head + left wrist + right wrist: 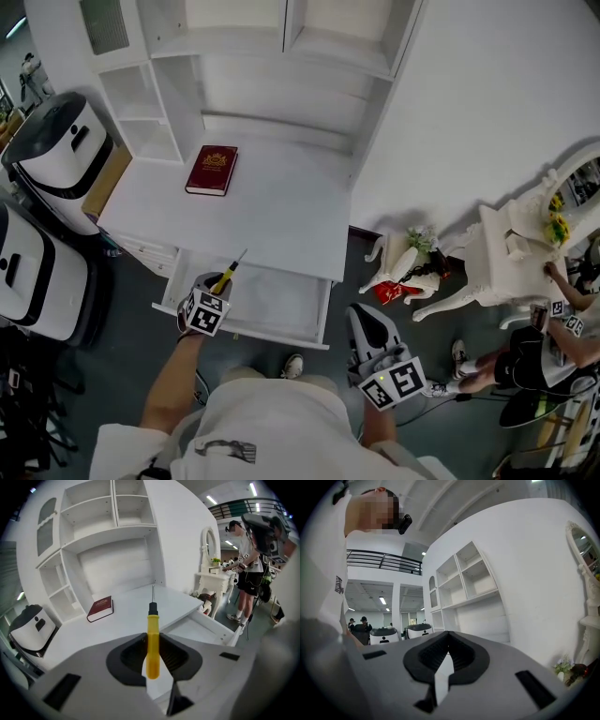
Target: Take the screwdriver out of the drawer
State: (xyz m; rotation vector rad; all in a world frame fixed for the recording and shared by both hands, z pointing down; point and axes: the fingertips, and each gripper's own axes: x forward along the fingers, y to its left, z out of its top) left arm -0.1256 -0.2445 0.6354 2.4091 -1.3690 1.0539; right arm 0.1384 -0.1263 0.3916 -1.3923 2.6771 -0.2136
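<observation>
A white counter [272,202] with a shelf unit [281,56] along its far side fills the middle. To its left, white machines [56,155] stand close, and on its right a white wall runs along the counter's edge. At the counter's near edge a drawer [323,314] stands pulled out, showing its white floor. A red book [212,170] lies flat on the far left of the counter, and the surface to its right is open. The left forearm reaches in from the near side, its tool [153,644] tilted downward over the drawer's left end. Its jaws are nearly closed, pinching the yellow handle of the screwdriver [153,625], whose shaft points away over the counter. The right tool [443,663] hangs near and right of the drawer over dark floor, pointing level, its jaws drawn together on nothing.
</observation>
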